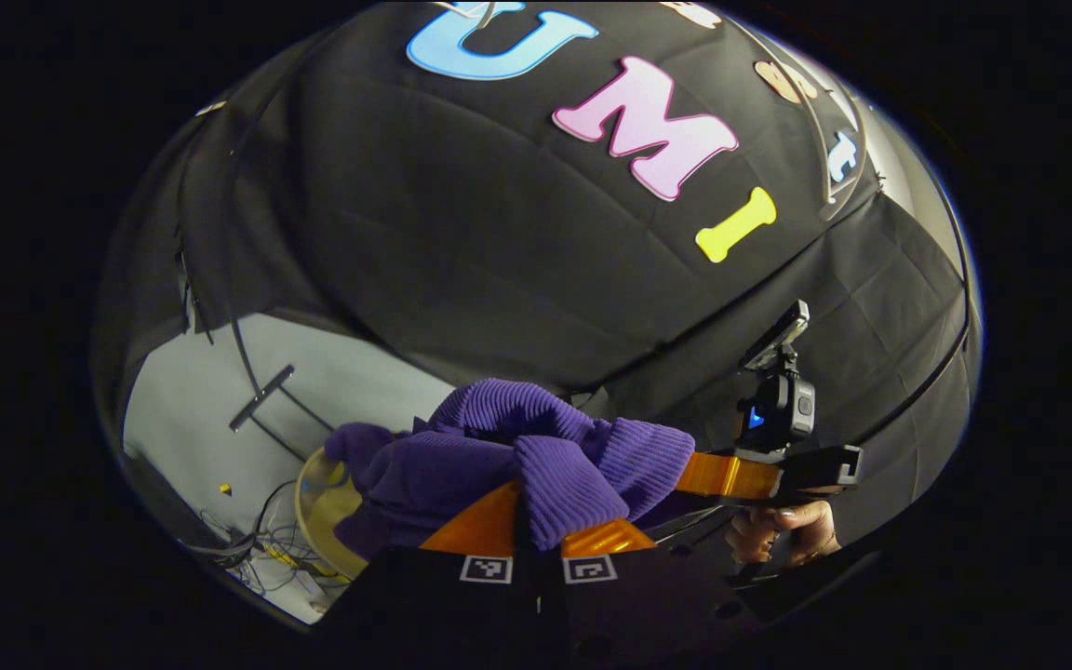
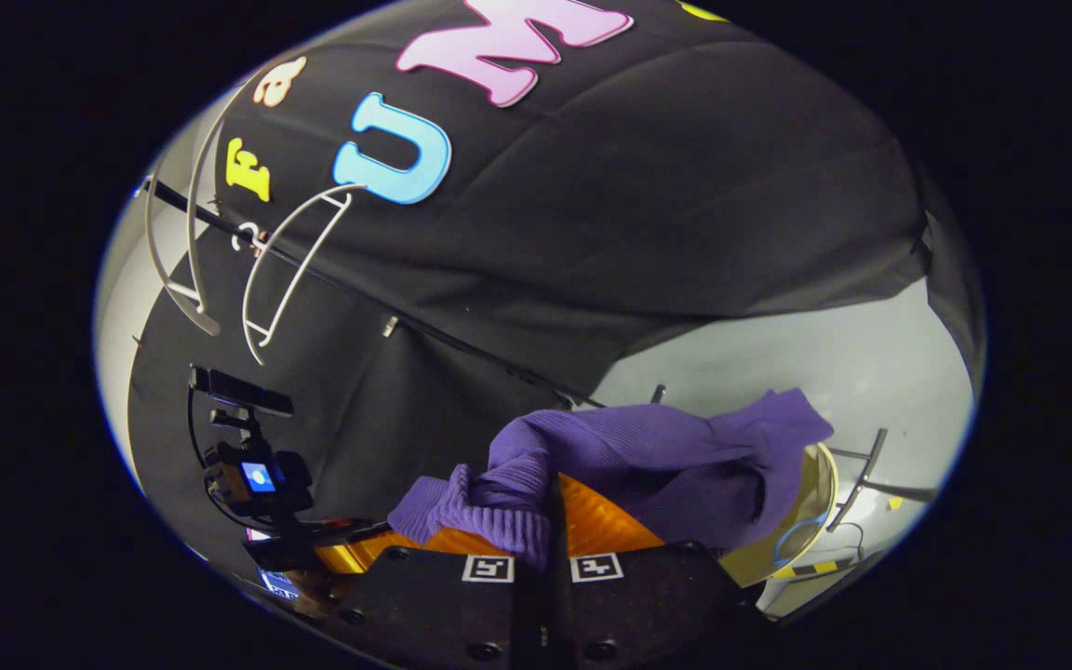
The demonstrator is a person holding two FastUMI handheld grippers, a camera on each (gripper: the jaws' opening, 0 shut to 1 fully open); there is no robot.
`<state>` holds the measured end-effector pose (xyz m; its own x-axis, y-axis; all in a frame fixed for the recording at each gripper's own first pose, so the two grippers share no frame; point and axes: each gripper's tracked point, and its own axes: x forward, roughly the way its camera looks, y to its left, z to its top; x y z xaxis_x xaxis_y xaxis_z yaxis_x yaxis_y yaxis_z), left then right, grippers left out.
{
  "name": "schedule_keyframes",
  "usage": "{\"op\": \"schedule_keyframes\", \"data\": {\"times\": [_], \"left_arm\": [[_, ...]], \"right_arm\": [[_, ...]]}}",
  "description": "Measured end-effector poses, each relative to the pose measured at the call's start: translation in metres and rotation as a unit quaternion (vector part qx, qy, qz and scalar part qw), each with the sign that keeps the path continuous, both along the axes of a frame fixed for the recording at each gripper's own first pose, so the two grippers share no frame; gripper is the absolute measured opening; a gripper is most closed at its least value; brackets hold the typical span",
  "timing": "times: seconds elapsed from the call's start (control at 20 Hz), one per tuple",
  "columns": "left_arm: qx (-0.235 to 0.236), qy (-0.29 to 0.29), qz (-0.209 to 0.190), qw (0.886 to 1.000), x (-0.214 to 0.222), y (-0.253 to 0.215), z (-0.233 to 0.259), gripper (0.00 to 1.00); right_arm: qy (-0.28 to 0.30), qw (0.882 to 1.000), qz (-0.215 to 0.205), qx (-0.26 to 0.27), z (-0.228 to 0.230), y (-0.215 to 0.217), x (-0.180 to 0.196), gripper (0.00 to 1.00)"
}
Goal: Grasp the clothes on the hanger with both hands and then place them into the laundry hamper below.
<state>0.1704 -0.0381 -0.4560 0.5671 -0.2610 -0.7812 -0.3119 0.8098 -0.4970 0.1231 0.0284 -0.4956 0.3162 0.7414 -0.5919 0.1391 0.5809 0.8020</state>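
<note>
The black cloth wall [image 1: 499,242] takes up most of both views, with pale grey floor [image 2: 778,372] below it. Against the wall in the right gripper view hang two bare white hangers [image 2: 299,270] on a dark rail [image 2: 424,330]. The purple ribbed garment [image 1: 508,465] is off the hangers and held bunched between the two tools, above and just beside the round yellowish hamper [image 1: 322,507], whose rim shows low on the floor; in the right gripper view one sleeve trails toward that rim [image 2: 820,502]. In the left gripper view the left gripper [image 1: 538,535] has its orange fingers closed narrow on a fold of the garment, cloth pinched between them. In the right gripper view the right gripper [image 2: 550,526] likewise clamps a ribbed edge between its orange fingers. Each tool carries two square black-and-white marker tags [image 2: 545,568] near the fingers; no readable brand or writing shows on them. A hand [image 1: 783,530] grips the right tool's handle at the far right of the left gripper view. Loose cables [image 1: 266,549] lie on the floor near the hamper.
</note>
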Motion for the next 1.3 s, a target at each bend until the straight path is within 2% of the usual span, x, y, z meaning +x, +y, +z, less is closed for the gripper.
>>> {"op": "schedule_keyframes", "data": {"times": [0.15, 0.35, 0.55, 0.75, 0.9, 0.95, 1.0, 1.05, 1.1, 1.2, 1.3], "left_arm": [[-0.009, 0.045, 0.008, 0.999, -0.023, -0.001, -0.025, 0.06], [-0.008, 0.080, 0.004, 0.997, -0.063, -0.004, -0.031, 0.06], [-0.030, 0.124, 0.024, 0.992, -0.086, -0.006, -0.058, 0.06], [-0.016, 0.150, 0.010, 0.988, -0.096, -0.017, -0.068, 0.06], [-0.007, 0.151, 0.015, 0.988, -0.095, -0.016, -0.075, 0.10], [0.008, 0.157, 0.014, 0.988, -0.098, -0.007, -0.074, 0.13], [0.025, 0.163, 0.010, 0.986, -0.104, -0.002, -0.078, 0.23], [0.038, 0.171, 0.006, 0.985, -0.108, 0.005, -0.075, 0.22], [0.045, 0.173, 0.006, 0.984, -0.108, 0.006, -0.076, 0.48], [0.041, 0.173, 0.016, 0.984, -0.107, 0.002, -0.078, 0.99], [0.034, 0.170, 0.026, 0.985, -0.105, 0.002, -0.074, 0.96]], "right_arm": [[0.035, 0.999, 0.035, -0.020, -0.022, 0.008, -0.035, 0.07], [0.049, 0.995, 0.083, -0.020, -0.014, 0.031, -0.077, 0.08], [0.099, 0.990, 0.092, -0.027, -0.045, 0.032, -0.110, 0.08], [0.117, 0.984, 0.099, -0.085, -0.067, 0.015, -0.120, 0.08], [0.118, 0.980, 0.109, -0.121, -0.074, 0.001, -0.126, 0.07], [0.115, 0.978, 0.110, -0.135, -0.078, -0.004, -0.126, 0.28], [0.114, 0.977, 0.112, -0.142, -0.080, -0.007, -0.127, 0.52], [0.116, 0.976, 0.112, -0.148, -0.079, -0.014, -0.127, 0.76], [0.121, 0.975, 0.108, -0.149, -0.077, -0.018, -0.129, 1.00], [0.130, 0.977, 0.096, -0.138, -0.073, -0.020, -0.130, 0.98], [0.123, 0.976, 0.099, -0.149, -0.080, -0.028, -0.131, 0.98]]}}
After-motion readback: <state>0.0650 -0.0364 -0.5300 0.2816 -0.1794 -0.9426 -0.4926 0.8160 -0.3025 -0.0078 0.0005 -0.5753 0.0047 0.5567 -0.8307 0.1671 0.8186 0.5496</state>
